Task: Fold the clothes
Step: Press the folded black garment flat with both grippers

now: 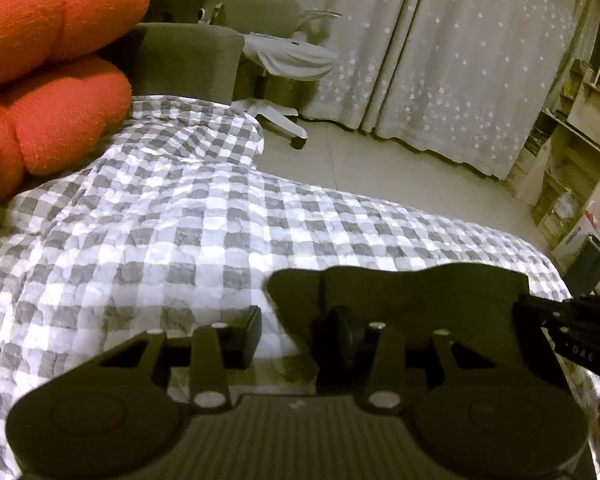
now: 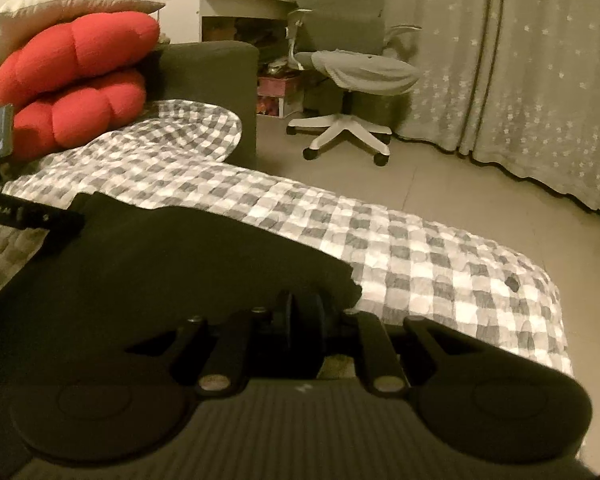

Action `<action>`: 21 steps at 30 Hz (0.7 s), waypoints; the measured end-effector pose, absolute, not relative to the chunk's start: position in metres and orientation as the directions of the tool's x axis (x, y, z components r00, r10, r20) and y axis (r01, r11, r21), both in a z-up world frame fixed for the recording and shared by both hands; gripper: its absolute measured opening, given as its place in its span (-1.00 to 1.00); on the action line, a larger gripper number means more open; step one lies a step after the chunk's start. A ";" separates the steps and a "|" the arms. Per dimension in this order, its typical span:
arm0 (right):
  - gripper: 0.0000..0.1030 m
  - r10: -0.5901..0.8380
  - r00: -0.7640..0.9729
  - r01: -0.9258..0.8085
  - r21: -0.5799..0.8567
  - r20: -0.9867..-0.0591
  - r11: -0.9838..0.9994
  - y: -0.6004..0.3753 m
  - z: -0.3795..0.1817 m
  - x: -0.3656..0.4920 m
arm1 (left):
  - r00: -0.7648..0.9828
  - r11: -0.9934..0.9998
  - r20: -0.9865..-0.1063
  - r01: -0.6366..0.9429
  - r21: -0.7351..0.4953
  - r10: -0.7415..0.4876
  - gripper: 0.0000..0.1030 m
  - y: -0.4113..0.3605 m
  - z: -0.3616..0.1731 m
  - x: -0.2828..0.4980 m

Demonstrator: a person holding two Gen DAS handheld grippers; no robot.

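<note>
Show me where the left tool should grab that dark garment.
The left corner of the dark garment, sliding in from its left edge along the checked quilt. It lies flat, so only an edge offers purchase; the open left tool straddles it.

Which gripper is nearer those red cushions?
Left. The left gripper has the red cushions looming close at its upper left; from the right gripper, holding the dark garment, they sit farther off.

A dark garment (image 2: 172,256) is seen spread over the checked bedcover (image 2: 420,256), its edge pinched between the closed fingers of the right claw (image 2: 302,322). A second claw (image 2: 32,216) is seen reaching in from the left onto the cloth. Two red cushions (image 2: 76,92) are stacked behind, an office chair (image 2: 348,60) beyond by the starred curtain (image 2: 520,80).
</note>
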State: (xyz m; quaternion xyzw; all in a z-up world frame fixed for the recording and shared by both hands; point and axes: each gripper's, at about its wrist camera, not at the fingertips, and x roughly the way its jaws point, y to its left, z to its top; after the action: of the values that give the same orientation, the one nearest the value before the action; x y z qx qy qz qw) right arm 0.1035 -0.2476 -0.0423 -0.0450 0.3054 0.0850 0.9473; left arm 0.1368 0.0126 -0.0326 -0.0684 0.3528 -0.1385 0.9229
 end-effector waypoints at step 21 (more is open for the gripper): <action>-0.75 0.085 0.810 -0.133 -0.041 -0.580 0.990 -0.247 -0.042 0.117 | 0.786 0.960 -0.552 0.254 -0.121 -0.278 -0.85 0.001 -0.035 0.144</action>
State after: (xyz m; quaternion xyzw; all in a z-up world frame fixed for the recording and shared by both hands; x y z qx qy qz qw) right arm 0.1168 -0.2471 -0.0421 -0.0398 0.3028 0.0573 0.9505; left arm 0.1444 0.0009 -0.0352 -0.0203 0.2950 -0.1408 0.9449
